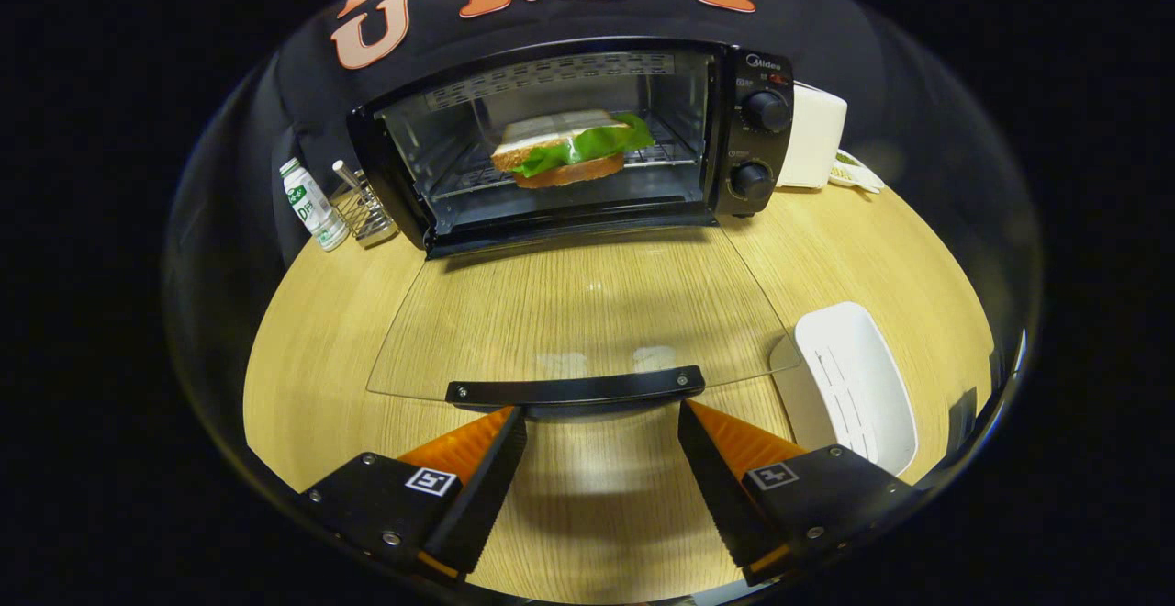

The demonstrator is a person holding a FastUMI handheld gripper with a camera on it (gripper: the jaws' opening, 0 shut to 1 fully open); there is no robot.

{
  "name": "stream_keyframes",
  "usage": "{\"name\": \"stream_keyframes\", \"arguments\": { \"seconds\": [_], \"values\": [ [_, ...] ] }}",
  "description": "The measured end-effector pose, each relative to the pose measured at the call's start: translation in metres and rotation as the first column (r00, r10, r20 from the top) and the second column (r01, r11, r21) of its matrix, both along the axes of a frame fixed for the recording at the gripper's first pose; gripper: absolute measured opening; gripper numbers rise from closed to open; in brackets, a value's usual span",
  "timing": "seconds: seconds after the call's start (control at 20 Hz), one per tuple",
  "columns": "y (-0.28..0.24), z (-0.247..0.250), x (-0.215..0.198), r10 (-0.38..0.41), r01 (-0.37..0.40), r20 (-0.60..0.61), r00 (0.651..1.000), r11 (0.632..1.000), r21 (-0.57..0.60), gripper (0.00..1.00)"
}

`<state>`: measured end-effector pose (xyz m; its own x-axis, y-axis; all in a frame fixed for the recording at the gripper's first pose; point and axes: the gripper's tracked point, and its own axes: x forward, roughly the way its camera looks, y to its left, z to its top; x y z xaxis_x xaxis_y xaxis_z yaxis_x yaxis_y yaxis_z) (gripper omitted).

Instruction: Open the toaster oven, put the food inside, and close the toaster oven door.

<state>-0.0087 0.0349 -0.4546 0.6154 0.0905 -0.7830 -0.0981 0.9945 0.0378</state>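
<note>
While gripper [601, 427] gapes: one sandwich [571, 149], one toaster oven [587, 138], door [578, 312] down.

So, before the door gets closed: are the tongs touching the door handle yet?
Cannot tell. In the gripper view the open tongs flank the door handle; contact isn't plain.

The camera rides on the tool [601, 418] and looks forward along its two fingers, which stand apart. It sits low over the desk [303, 349], close to the door handle [576, 391], and faces the open toaster oven [569, 142] farther back.
</note>
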Motion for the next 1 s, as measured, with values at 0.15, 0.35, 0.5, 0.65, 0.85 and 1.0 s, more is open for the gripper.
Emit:
{"name": "stream_keyframes", "arguments": {
  "seconds": [0.15,0.35,0.5,0.65,0.85,1.0],
  "values": [
    [0.003,0.014,0.002,-0.007,0.006,0.021,1.0,0.999,0.045,0.99],
    [0.006,0.04,0.009,-0.015,0.009,0.058,0.998,0.995,0.103,0.99],
    [0.01,0.067,0.025,-0.027,0.01,0.122,0.992,0.99,0.141,0.99],
    [0.018,0.098,0.05,-0.047,0.011,0.19,0.981,0.982,0.188,0.99],
    [0.029,0.126,0.088,-0.03,-0.027,0.276,0.961,0.98,0.199,0.99],
    [0.037,0.133,0.116,-0.021,-0.033,0.309,0.951,0.985,0.169,0.99]
  ]
}}
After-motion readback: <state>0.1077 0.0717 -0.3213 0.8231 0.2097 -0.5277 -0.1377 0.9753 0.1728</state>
